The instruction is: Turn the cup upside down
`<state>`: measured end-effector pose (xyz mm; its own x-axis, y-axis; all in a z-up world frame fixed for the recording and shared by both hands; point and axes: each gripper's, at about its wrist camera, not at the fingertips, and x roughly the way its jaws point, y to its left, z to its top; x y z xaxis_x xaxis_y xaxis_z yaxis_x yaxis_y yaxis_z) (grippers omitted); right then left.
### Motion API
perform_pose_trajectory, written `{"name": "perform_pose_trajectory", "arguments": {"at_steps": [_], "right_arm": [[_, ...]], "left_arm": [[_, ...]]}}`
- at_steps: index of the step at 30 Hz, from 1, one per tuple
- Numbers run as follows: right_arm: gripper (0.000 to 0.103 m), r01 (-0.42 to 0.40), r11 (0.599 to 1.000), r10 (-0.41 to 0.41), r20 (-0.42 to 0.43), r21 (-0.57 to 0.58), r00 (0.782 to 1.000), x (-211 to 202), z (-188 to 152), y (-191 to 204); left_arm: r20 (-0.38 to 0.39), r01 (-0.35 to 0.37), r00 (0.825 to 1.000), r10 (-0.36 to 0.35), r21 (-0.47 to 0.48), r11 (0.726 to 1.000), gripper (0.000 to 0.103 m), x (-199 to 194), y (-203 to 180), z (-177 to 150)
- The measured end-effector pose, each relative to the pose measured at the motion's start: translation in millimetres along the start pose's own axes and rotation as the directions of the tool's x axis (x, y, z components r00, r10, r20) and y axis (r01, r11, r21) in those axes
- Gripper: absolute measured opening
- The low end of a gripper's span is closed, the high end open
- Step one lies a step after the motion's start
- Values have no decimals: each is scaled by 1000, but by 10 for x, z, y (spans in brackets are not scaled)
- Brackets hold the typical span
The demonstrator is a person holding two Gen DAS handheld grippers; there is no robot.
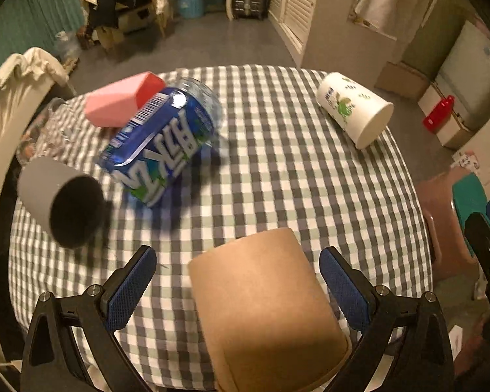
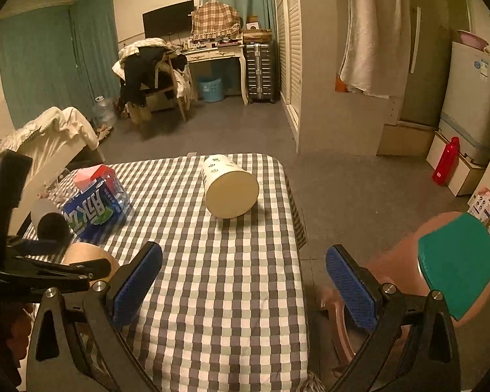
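A brown paper cup [image 1: 261, 307] stands upside down on the checkered table [image 1: 277, 179], base up, between the open fingers of my left gripper [image 1: 238, 294]; the pads do not touch it. A sliver of it shows in the right wrist view [image 2: 88, 254] behind the left gripper. A white printed cup [image 1: 356, 111] lies on its side at the far right; it also shows in the right wrist view [image 2: 228, 189], mouth toward the camera. A grey cup [image 1: 55, 199] lies on its side at the left. My right gripper [image 2: 245, 287] is open and empty above the table's near right edge.
A blue-labelled pack of water bottles [image 1: 166, 140] lies mid-left with a pink and red box [image 1: 121, 98] behind it. A brown stool with a teal top [image 2: 441, 261] stands right of the table. A bed [image 2: 49, 137] is at the left.
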<state>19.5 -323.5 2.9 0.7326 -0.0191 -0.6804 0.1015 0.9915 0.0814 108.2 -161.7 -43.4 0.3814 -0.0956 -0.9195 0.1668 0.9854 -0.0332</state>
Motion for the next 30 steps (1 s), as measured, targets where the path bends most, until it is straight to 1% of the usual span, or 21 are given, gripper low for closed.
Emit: {"name": "perform_pose_trajectory", "arguments": {"at_steps": [2, 3, 4, 10, 14, 18, 21, 24, 26, 29, 30], "right_arm": [[101, -6, 1000, 6, 2, 8, 1000, -11, -4, -12], [101, -7, 1000, 7, 4, 9, 1000, -19, -9, -17], [101, -8, 1000, 8, 5, 10, 1000, -17, -1, -21], [101, -5, 1000, 4, 4, 12, 1000, 8, 12, -1], [101, -6, 1000, 6, 1, 3, 1000, 32, 13, 44], [101, -1, 1000, 1, -2, -4, 1000, 48, 4, 79], [101, 10, 1000, -10, -5, -5, 1000, 66, 4, 83], [101, 24, 1000, -24, -10, -3, 1000, 87, 7, 93], [101, 29, 1000, -29, -12, -5, 999, 102, 7, 97], [101, 32, 999, -33, -15, -10, 999, 123, 4, 117], [101, 33, 999, -33, -17, -12, 999, 128, 5, 122]], "left_arm": [[-23, 25, 999, -25, 2, 1000, 91, 48, -10, 3], [-33, 33, 999, -33, -1, 999, 83, 64, -14, 13], [-42, 39, 998, -39, -1, 999, 83, 83, -19, 20], [-12, 42, 999, -42, 21, 999, 83, 35, -41, 71], [61, 20, 998, -23, 37, 999, 82, -72, -44, 146], [139, 3, 990, -9, 50, 999, 82, -156, -62, 223], [205, -31, 979, 18, 61, 998, 82, -184, -101, 265], [247, -28, 969, 13, 56, 998, 82, -185, -91, 258], [288, -38, 957, 22, 51, 998, 82, -198, -86, 221], [322, -50, 946, 27, 63, 997, 82, -202, -88, 152], [340, -52, 940, 27, 66, 996, 82, -213, -90, 118]]}}
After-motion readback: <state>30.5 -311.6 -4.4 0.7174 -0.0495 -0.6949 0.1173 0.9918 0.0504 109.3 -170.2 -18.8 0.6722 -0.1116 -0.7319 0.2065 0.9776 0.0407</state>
